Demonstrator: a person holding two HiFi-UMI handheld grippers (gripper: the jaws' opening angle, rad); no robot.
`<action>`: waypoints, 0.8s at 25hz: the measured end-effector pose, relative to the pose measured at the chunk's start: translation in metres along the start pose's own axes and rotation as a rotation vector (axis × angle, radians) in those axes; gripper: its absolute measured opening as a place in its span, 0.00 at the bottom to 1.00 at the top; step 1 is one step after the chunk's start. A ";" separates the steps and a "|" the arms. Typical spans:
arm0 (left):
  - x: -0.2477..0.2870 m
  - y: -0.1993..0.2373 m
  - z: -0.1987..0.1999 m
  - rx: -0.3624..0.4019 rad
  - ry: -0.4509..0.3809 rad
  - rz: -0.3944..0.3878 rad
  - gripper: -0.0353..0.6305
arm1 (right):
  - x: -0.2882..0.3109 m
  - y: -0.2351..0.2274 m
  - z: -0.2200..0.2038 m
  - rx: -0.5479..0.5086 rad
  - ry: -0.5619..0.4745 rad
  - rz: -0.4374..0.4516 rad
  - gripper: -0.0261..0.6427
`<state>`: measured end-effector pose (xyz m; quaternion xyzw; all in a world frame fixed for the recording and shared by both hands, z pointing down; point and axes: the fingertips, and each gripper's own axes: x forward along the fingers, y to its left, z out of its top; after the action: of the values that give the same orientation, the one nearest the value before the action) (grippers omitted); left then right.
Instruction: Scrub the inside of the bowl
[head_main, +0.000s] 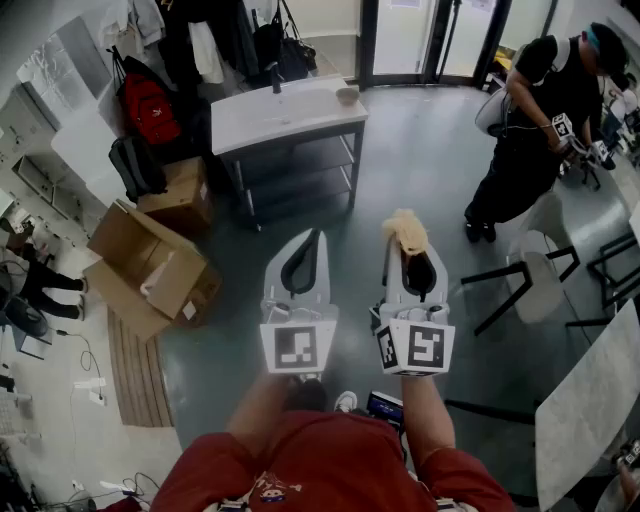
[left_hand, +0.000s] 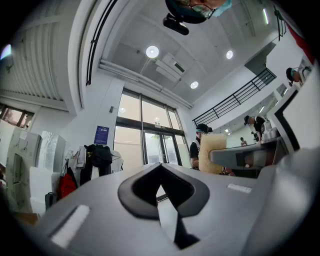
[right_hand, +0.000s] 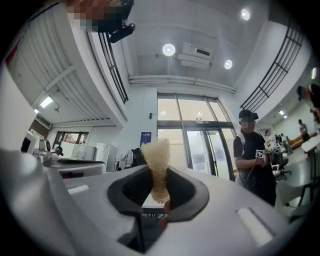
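- Two jaws of the left gripper (left_hand: 161, 172) are pressed together, tip to tip, with nothing between them
- Jaws of the right gripper (right_hand: 159, 186) are clamped on a pale yellow sponge (right_hand: 157, 161); its frayed top sticks up past the fingertips
- Both grippers are held side by side, tilted slightly upward, over grey floor
- The bowl (head_main: 347, 95) sits on the far right corner of a white table (head_main: 270, 118), well apart from both grippers, and neither touches it
- Writing: each gripper's cube (head_main: 299, 347) bears a black-and-white square marker; a blue poster (left_hand: 101, 135) hangs left of the glass doors (right_hand: 200, 145), its print too small to read
- Only the head view shows the bowl, the open cardboard boxes (head_main: 150, 270) on the floor at left, and a red backpack (head_main: 150, 108) beside the table
- Only the gripper views show the ceiling lights (left_hand: 152, 51) and a balcony railing (left_hand: 240, 97)
- The left gripper view takes in the sponge and the right gripper at its right edge; the right gripper view takes in the left gripper at its left edge
- A person (head_main: 535, 130) in black stands at the far right, bent over another marked gripper
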<state>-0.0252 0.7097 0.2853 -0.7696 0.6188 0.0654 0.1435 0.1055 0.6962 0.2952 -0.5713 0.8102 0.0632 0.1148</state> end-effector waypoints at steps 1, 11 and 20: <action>-0.004 0.002 0.000 0.006 0.002 -0.001 0.06 | -0.002 0.004 0.001 -0.003 -0.003 0.001 0.15; 0.003 0.038 -0.008 -0.009 -0.014 -0.024 0.06 | 0.027 0.036 -0.005 -0.015 -0.018 0.001 0.15; 0.039 0.075 -0.029 -0.027 -0.023 -0.033 0.06 | 0.077 0.045 -0.019 0.008 -0.043 -0.027 0.15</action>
<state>-0.0914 0.6503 0.2918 -0.7808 0.6034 0.0802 0.1409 0.0361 0.6368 0.2923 -0.5803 0.7999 0.0707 0.1353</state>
